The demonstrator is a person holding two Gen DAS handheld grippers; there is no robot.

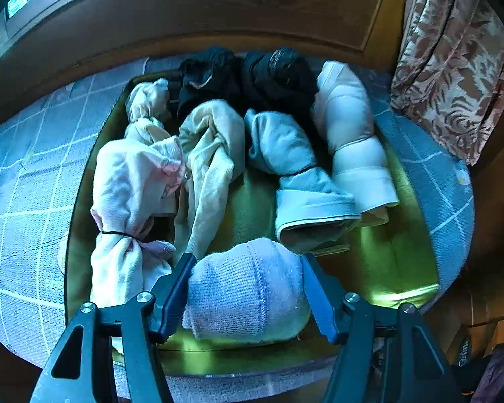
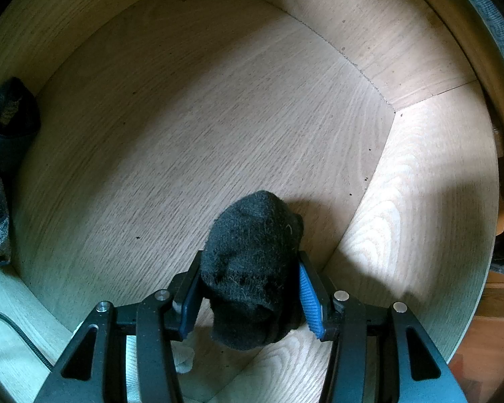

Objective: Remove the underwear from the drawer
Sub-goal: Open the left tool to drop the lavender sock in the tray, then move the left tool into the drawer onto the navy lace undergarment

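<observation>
In the right wrist view, my right gripper (image 2: 251,255) is shut on a black rolled garment (image 2: 252,268) low inside a pale wooden drawer (image 2: 201,117), near its right wall. In the left wrist view, my left gripper (image 1: 247,258) is shut on a white knitted bundle (image 1: 248,292) at the near end of a yellow-green tray (image 1: 416,288). Several other rolled garments lie in that tray: a pink tied one (image 1: 131,188), a cream one (image 1: 211,154), a light blue one (image 1: 295,168), a white one (image 1: 352,134) and black ones (image 1: 252,74) at the far end.
The tray lies on a blue-grey checked bed cover (image 1: 27,174), with a wooden headboard (image 1: 218,10) behind it and a patterned curtain (image 1: 453,67) to the right. In the drawer, dark patterned fabric (image 2: 3,154) lies by the left wall and a white scrap (image 2: 183,357) sits under my gripper.
</observation>
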